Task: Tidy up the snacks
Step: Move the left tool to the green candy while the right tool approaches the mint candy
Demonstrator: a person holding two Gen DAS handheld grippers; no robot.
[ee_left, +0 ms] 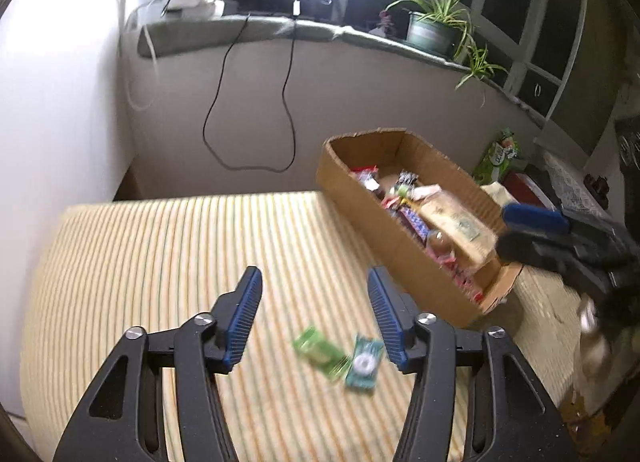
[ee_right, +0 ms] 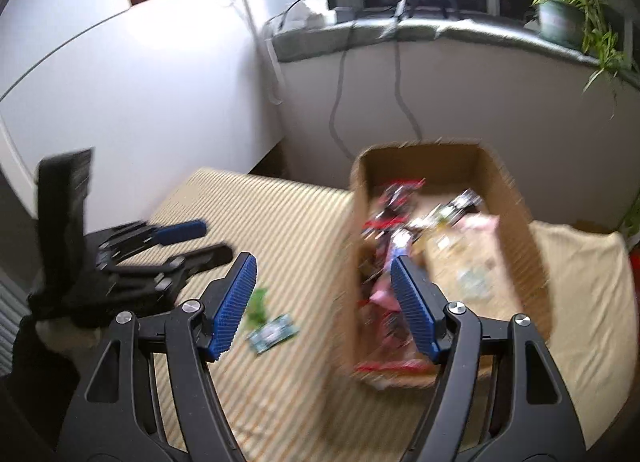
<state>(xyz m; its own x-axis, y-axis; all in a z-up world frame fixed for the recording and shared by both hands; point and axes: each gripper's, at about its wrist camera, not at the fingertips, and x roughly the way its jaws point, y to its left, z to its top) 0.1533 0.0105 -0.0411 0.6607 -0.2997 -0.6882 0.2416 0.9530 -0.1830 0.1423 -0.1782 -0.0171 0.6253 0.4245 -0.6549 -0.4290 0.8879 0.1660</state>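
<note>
Left gripper (ee_left: 314, 282): low centre of its own view, tilted down over the striped cloth (ee_left: 160, 262), jaws spread with nothing between them.
Right gripper (ee_right: 322, 270): same downward tilt, jaws apart and empty, right finger (ee_right: 412, 302) overlapping the box in the picture.
Loose snacks: green packet (ee_left: 316, 350) and teal packet (ee_left: 362, 366) touched each other on the cloth, lower centre, just left of the box.
Cardboard box (ee_left: 360, 198): right of centre, open top, stuffed with mixed wrappers, pretty blurry.
Further back: black cable (ee_left: 216, 102) hung down the wall, potted plant (ee_left: 432, 30) sat on the sill, upper right.
</note>
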